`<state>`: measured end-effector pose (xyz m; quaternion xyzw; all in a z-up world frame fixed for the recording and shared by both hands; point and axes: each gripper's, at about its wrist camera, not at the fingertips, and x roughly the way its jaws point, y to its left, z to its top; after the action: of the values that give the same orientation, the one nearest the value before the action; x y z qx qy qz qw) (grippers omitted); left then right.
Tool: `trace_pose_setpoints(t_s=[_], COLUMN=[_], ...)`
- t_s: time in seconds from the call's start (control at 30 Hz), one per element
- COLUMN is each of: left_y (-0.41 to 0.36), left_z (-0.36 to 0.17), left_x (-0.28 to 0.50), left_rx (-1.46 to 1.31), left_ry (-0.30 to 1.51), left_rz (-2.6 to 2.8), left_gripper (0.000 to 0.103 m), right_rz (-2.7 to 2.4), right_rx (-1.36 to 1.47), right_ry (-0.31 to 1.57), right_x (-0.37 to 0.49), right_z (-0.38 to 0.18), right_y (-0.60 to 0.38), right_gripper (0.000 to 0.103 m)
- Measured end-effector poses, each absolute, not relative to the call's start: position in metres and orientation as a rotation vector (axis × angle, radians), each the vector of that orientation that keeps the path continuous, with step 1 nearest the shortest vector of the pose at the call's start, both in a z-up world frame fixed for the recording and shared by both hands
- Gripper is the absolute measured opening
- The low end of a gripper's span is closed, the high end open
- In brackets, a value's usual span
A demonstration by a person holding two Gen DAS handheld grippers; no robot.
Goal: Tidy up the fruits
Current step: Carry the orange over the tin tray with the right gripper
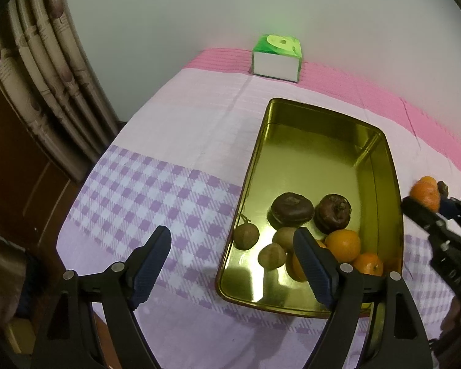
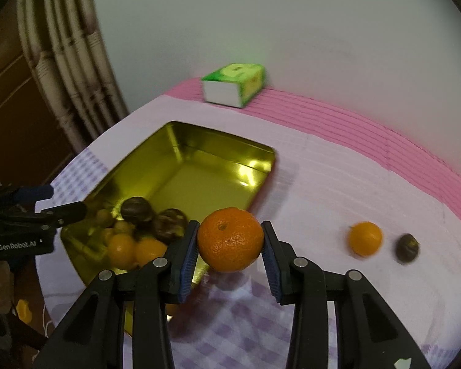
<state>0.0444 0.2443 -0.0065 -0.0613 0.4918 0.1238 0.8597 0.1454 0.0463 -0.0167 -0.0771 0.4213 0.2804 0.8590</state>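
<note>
Pink cloth (image 2: 338,166); "GenRobot.AI" hand-held gripper (image 2: 61,203).

Both tongs (image 1: 232,256) (image 2: 230,246): black plastic arms, blue ribbed pads, silver pivot screws; white "GenRobot.AI" lettering on left body.

This looks like a room in a home, most likely a bedroom. A soft quilted cloth (image 1: 181,141) in pink bands and purple-and-white check covers the surface, with creases like bedding, and it runs to a plain pale wall (image 1: 230,9) at the far side, where a green tissue pack (image 1: 276,58) sits. On the left hang patterned beige curtains (image 1: 46,70) beside dark wood panelling (image 1: 12,153), and on the cloth stands a gold tin (image 1: 381,166) holding oranges (image 1: 342,244) and other fruit, household things rather than shop or lab gear.
</note>
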Motion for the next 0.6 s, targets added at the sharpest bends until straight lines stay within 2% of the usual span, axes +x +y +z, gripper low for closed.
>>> trace_pose_setpoints(t_s=[0.6], left_y=[0.276], left_z=[-0.006], left_x=[0.039], left_rx=[-0.242], left_ry=[1.025], left_rz=[0.355], left_gripper=[0.082], right_rz=[0.656], right_rx=[-0.255], right_ry=[0.918], right_x=[0.14], right_z=[-0.037], right_y=[0.091], right_gripper=[0.037])
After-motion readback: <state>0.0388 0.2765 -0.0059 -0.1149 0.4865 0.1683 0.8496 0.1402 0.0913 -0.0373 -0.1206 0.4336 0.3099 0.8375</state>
